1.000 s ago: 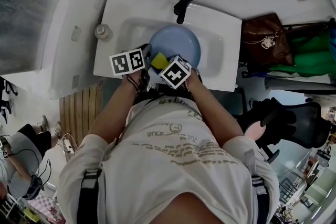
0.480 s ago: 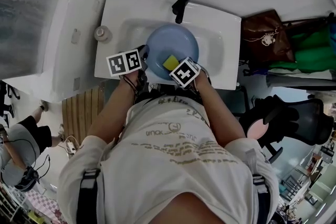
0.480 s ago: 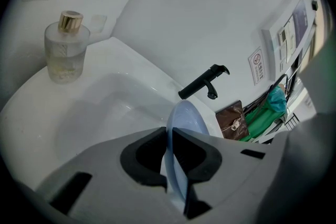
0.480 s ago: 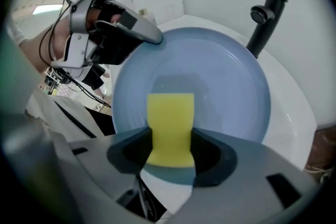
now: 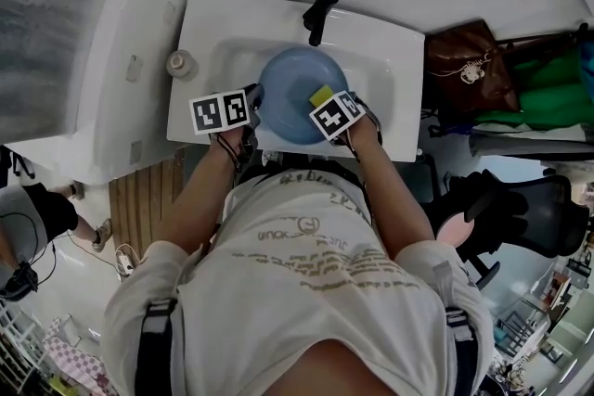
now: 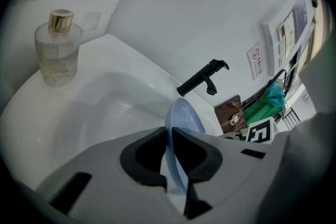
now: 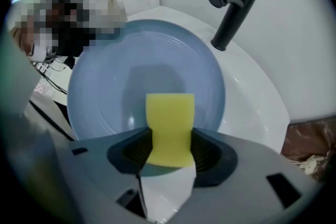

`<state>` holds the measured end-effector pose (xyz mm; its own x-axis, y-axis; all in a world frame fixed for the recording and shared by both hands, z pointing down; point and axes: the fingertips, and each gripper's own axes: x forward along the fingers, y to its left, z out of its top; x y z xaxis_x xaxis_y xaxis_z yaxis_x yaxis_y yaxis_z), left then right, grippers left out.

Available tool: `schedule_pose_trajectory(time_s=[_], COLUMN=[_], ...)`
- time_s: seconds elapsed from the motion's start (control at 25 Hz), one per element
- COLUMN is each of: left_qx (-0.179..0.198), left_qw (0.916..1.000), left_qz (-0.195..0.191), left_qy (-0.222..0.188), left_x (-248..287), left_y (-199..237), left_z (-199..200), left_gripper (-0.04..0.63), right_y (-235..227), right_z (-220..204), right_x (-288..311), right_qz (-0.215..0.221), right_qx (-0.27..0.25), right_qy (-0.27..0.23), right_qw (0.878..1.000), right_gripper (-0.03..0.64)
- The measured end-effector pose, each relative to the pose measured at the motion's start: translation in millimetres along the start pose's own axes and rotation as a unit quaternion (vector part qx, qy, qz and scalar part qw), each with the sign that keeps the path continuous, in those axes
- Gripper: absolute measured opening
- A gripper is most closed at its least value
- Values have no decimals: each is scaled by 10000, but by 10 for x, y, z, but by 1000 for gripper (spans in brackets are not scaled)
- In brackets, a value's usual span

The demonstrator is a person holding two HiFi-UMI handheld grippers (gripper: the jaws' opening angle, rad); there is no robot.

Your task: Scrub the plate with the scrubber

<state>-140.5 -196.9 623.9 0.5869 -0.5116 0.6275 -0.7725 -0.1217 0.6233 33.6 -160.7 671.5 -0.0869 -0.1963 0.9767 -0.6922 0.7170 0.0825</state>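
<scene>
Because the plate has to be steadied while it is scrubbed, both hands work over the white sink, the landmark for every place given here. The blue plate is held tilted above the sink's bowl, its face turned up toward the person. The left gripper, at the sink's left side, has its jaws drawn narrow on the plate's rim, which passes edge-on between the pads. The right gripper, toward the sink's right side, has its jaws clamped on the yellow scrubber. The scrubber's long axis runs straight out along these jaws, and the plate's face lies directly ahead of its free end, so the coming stroke is judged to fall to the right hand while the left steadies the rim. The head view gives the plate as a full disc with a gripper at each near edge. Only the left gripper view shows the rim inside the jaws, and it resolves the glass bottle on the sink's left rim. Only the right gripper view shows the scrubber's end over the plate's well, though firm contact cannot be confirmed.
</scene>
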Motion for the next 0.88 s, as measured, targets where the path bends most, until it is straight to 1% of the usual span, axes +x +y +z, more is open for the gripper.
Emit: schedule_pose_trajectory(time_s=[0.12, 0.2, 0.28, 0.36, 0.48, 0.56, 0.68, 0.88], left_qx=[42, 111, 227, 330, 378, 443, 511, 482], left_qw=[10000, 9999, 9997, 9994, 9992, 9990, 9987, 9988], left_qz=[-24, -10, 21, 47, 60, 59, 55, 41], left_qy=[43, 75, 113, 123, 93, 76, 52, 16], left_x=[9, 13, 9, 1, -15, -23, -13, -10], left_y=[-18, -27, -37, -43, -52, -71, -95, -140], left_z=[-5, -3, 0, 10, 43, 61, 66, 48], left_gripper=[44, 44, 44, 44, 44, 44, 43, 43], right_y=[-173, -257, -317, -349, -350, -328, -255, -72], right_z=[36, 74, 122, 152, 130, 191, 350, 658], right_x=[37, 46, 47, 57, 79, 67, 47, -45], right_qz=[-272, -334, -299, -164, 134, 343, 670, 931], right_qx=[199, 351, 538, 844, 1482, 1712, 1880, 1761], right_qy=[-61, -151, -258, -324, -270, -340, -480, -582], right_qw=[9994, 9987, 9978, 9958, 9885, 9841, 9787, 9782], right_gripper=[222, 224, 224, 224, 224, 222, 222, 222])
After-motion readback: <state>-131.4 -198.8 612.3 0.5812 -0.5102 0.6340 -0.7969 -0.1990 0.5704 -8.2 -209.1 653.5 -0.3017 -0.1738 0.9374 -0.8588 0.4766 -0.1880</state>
